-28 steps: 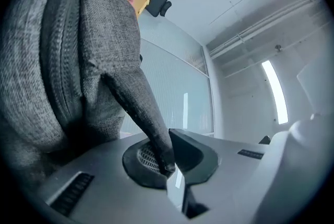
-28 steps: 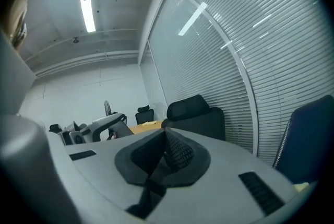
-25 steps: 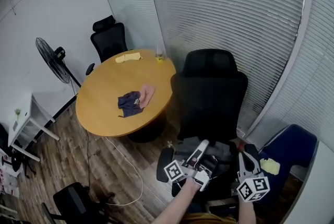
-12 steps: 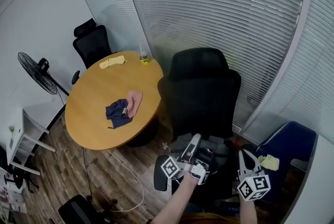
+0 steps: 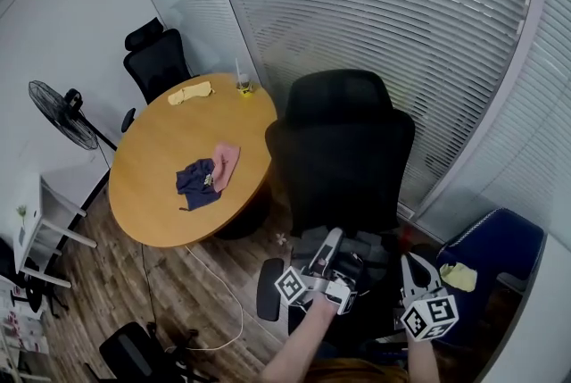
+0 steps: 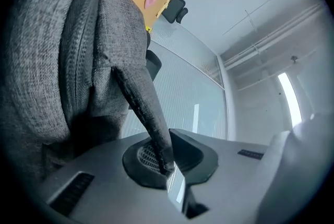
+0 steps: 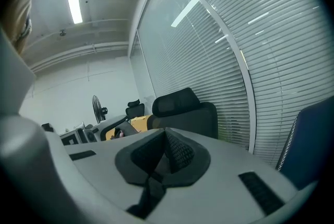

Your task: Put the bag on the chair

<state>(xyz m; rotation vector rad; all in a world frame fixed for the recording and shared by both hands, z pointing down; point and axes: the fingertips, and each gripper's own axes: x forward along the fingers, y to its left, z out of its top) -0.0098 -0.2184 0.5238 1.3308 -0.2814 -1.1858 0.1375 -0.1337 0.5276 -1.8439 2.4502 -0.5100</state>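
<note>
**Bag on chair, left jaws on strap**

The grey bag [image 5: 364, 249] lies on the black chair [image 5: 343, 154], toward the chair's front edge. The left gripper [image 5: 331, 242] has its jaws clenched on a fabric strap [image 6: 147, 113] of the bag. The strap runs from the bag body straight into the jaws. The right gripper [image 5: 413, 267] stands just beside the bag, near the chair's right edge, jaws pressed together on nothing.

Handling: the bag is woven cloth, soft and slack, and will likely sag where unsupported. Weight looks moderate. The strap is the proper hold, as flat cloth panels would likely slip. Confirm the body rests fully on the chair before release, or it may slide off the front edge.
</note>
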